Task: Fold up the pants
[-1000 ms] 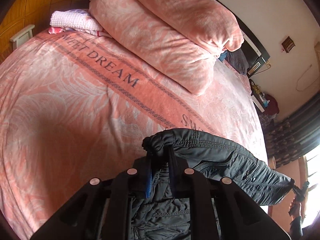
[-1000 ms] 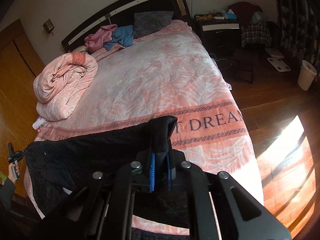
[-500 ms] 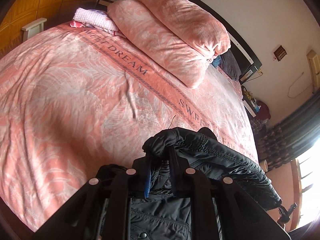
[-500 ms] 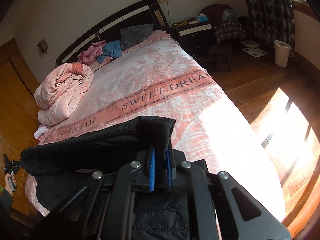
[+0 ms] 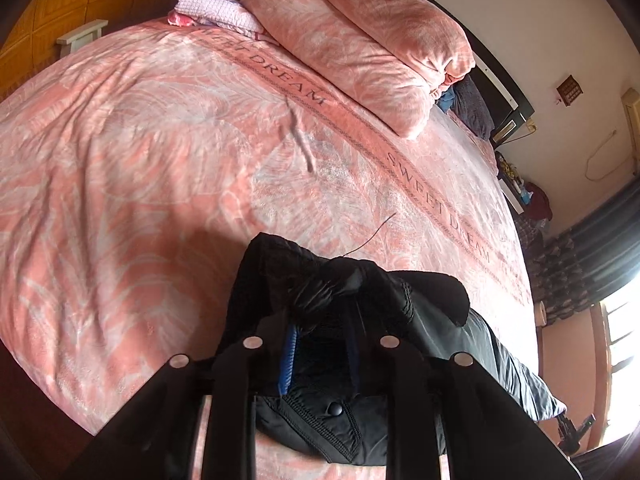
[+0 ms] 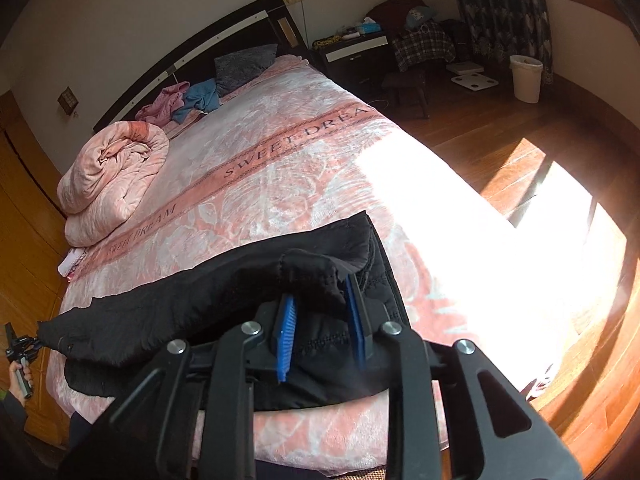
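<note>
Black padded pants (image 6: 224,296) lie across the near edge of the pink bed (image 6: 304,168), stretched between my two grippers. My left gripper (image 5: 322,320) has its blue-padded jaws spread, with the bunched waist end of the pants (image 5: 320,280) loose between them; a snap button (image 5: 334,409) shows below. My right gripper (image 6: 322,308) also has its jaws spread around the other end of the pants, the cloth lying slack between the pads. The left gripper also shows far left in the right wrist view (image 6: 20,350).
A rolled pink duvet (image 6: 108,176) lies at the bed's left side, with a white folded cloth (image 5: 212,10) beside it. Clothes (image 6: 188,100) and a grey pillow (image 6: 244,66) sit by the headboard. Wooden floor (image 6: 520,148), bin (image 6: 526,78) and nightstand (image 6: 352,54) are right.
Both grippers have opened and let go of the pants, which have dropped onto the bed edge. Both grippers moved lower and closer to the bed.
</note>
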The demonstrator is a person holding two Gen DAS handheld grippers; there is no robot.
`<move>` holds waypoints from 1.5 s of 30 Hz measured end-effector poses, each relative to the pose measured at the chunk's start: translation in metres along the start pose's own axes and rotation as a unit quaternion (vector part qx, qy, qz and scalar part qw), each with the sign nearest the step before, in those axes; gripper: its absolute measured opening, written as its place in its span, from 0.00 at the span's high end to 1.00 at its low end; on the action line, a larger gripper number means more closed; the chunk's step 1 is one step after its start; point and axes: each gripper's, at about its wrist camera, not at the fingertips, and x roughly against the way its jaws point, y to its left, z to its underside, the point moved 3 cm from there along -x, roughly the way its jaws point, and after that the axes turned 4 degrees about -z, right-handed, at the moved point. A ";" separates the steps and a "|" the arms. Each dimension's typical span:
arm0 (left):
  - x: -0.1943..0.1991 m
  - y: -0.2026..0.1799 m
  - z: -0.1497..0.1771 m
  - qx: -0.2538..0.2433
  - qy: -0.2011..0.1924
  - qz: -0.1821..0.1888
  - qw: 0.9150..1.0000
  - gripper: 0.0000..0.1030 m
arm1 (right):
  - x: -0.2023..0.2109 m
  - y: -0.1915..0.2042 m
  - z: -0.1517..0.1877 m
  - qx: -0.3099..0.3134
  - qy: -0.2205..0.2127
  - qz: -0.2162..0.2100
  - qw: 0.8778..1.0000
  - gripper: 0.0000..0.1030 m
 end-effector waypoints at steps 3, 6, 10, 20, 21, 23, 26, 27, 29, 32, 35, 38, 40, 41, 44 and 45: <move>-0.008 0.006 0.014 -0.007 0.017 -0.015 1.000 0.76 | -0.006 -0.003 0.026 -0.013 0.022 0.005 1.000 0.75; -0.016 0.016 0.028 -0.008 0.037 -0.044 0.998 0.74 | -0.010 -0.012 0.046 -0.047 0.038 0.011 0.998 0.65; -0.019 0.033 0.041 -0.012 0.060 -0.092 0.994 0.74 | -0.005 -0.027 0.066 -0.110 0.055 -0.005 0.992 0.53; 0.018 0.082 0.059 0.051 0.016 -0.132 0.990 0.40 | 0.021 -0.056 0.082 -0.289 0.011 -0.114 0.951 0.48; 0.020 0.081 0.060 0.057 0.011 -0.121 0.991 0.33 | 0.018 -0.054 0.080 -0.291 0.009 -0.118 0.949 0.48; 0.017 0.074 0.063 0.059 0.013 -0.098 0.993 0.26 | 0.012 -0.051 0.075 -0.290 0.009 -0.115 0.950 0.48; 0.004 0.056 0.067 0.060 0.032 -0.059 0.996 0.24 | -0.003 -0.053 0.070 -0.310 0.012 -0.127 0.942 0.48; 0.000 0.051 0.068 0.062 0.039 -0.047 0.996 0.19 | -0.007 -0.055 0.068 -0.316 0.013 -0.127 0.940 0.48; -0.008 0.042 0.070 0.063 0.046 -0.040 0.996 0.17 | -0.016 -0.060 0.067 -0.336 0.020 -0.137 0.932 0.45; -0.023 0.033 0.070 0.067 0.064 -0.038 0.995 0.17 | -0.023 -0.069 0.061 -0.357 0.023 -0.135 0.924 0.45; -0.032 0.024 0.067 0.066 0.069 -0.036 0.995 0.21 | -0.024 -0.067 0.047 -0.348 0.022 -0.129 0.928 0.56; -0.042 0.022 0.066 0.053 0.088 -0.085 0.991 0.64 | -0.025 -0.059 0.034 -0.320 0.029 -0.112 0.940 0.77; -0.045 0.027 0.065 0.064 0.094 -0.092 0.989 0.76 | -0.024 -0.050 0.023 -0.303 0.028 -0.116 0.945 0.84; -0.044 0.030 0.066 0.071 0.095 -0.090 0.989 0.78 | -0.023 -0.045 0.017 -0.295 0.026 -0.121 0.947 0.85; -0.042 0.033 0.066 0.078 0.096 -0.083 0.989 0.79 | -0.017 -0.033 0.005 -0.275 0.027 -0.125 0.953 0.83; -0.041 0.033 0.067 0.073 0.095 -0.085 0.989 0.79 | -0.014 -0.033 0.005 -0.279 0.031 -0.119 0.953 0.79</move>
